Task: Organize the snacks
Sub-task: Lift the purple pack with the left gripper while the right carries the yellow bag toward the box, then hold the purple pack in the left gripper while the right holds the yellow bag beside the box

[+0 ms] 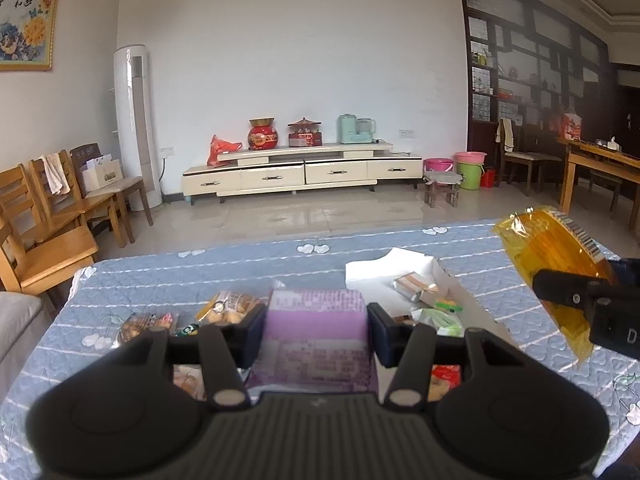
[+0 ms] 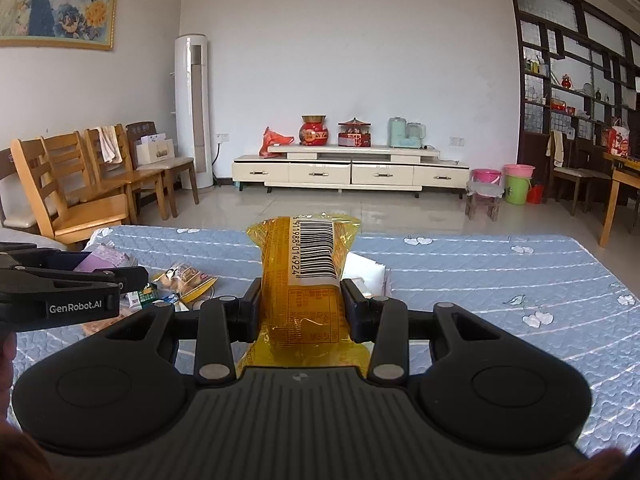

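My left gripper (image 1: 316, 328) is shut on a purple snack packet (image 1: 316, 320) and holds it above the blue quilted table (image 1: 160, 280). My right gripper (image 2: 301, 308) is shut on a yellow snack packet (image 2: 308, 264) with a barcode, raised above the table. That yellow packet also shows in the left wrist view (image 1: 548, 256), at the right. A white box (image 1: 400, 268) with a wrapped snack (image 1: 412, 284) in it lies past the left gripper. Several loose snacks lie on the cloth: a bread bag (image 1: 230, 306), a brown packet (image 1: 148, 324), green packets (image 1: 438, 318).
Wooden chairs (image 1: 52, 216) stand left of the table. A TV cabinet (image 1: 300, 172) stands against the far wall, with buckets (image 1: 470, 168) and a stool (image 1: 442, 188) to its right. A wooden dining table (image 1: 600, 168) stands at the far right.
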Tool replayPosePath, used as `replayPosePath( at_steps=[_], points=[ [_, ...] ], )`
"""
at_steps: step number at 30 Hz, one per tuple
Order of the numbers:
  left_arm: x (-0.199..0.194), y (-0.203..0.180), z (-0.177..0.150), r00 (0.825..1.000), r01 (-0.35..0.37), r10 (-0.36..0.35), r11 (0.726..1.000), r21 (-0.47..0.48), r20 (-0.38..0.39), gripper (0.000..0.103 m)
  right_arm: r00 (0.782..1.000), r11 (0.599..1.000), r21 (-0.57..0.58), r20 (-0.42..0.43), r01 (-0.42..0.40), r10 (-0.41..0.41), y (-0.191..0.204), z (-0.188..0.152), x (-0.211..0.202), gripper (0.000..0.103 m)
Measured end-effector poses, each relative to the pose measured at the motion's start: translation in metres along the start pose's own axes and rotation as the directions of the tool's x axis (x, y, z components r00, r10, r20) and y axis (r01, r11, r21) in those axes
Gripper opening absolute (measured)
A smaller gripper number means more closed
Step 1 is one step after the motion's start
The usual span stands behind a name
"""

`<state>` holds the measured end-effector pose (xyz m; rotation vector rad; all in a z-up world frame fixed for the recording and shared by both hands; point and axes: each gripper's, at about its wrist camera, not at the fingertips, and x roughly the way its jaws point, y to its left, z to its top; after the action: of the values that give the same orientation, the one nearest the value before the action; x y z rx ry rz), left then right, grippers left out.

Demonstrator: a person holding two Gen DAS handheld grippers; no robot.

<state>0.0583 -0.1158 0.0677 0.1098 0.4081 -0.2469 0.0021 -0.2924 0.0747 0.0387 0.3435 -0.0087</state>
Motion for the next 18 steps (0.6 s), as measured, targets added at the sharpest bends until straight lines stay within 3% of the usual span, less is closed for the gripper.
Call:
replayPosePath(
  at_steps=[18],
  points=[
    [0.006,-0.024,0.005,0.999,0.037,-0.037,0.998,0.041,0.005,0.052,1.000,1.000,0.018,0.012,0.021,-0.021,0.008,-0.001,0.003,0.048]
  ],
)
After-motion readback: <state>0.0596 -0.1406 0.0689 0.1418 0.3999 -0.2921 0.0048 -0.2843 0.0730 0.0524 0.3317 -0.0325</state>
